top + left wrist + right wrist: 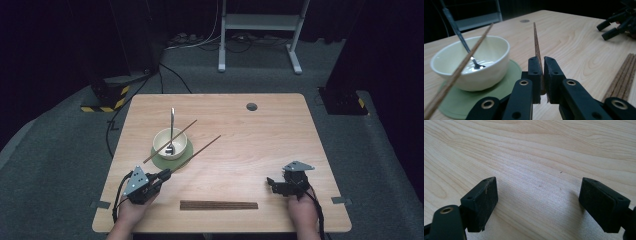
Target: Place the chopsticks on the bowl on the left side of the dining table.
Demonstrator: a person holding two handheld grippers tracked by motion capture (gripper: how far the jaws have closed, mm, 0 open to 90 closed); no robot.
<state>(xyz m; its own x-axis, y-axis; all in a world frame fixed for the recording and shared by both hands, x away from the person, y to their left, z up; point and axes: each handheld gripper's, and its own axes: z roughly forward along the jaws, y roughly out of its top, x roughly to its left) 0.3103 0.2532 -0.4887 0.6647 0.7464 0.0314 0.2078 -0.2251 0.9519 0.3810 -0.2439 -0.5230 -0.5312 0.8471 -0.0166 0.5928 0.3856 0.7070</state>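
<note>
At lower left of the high view, the left gripper (pixel 165 174) clenched one chopstick (pixel 202 147) (its far end pointing up-right, beside the bowl (pixel 169 144)). The right gripper (pixel 273 183), lower right, stood released over bare table (pixel 260 145).

The left gripper (pixel 165 175) clamps its jaws tight (angled up-right); the right gripper (pixel 274 185) rests with jaws spread wide.
</note>
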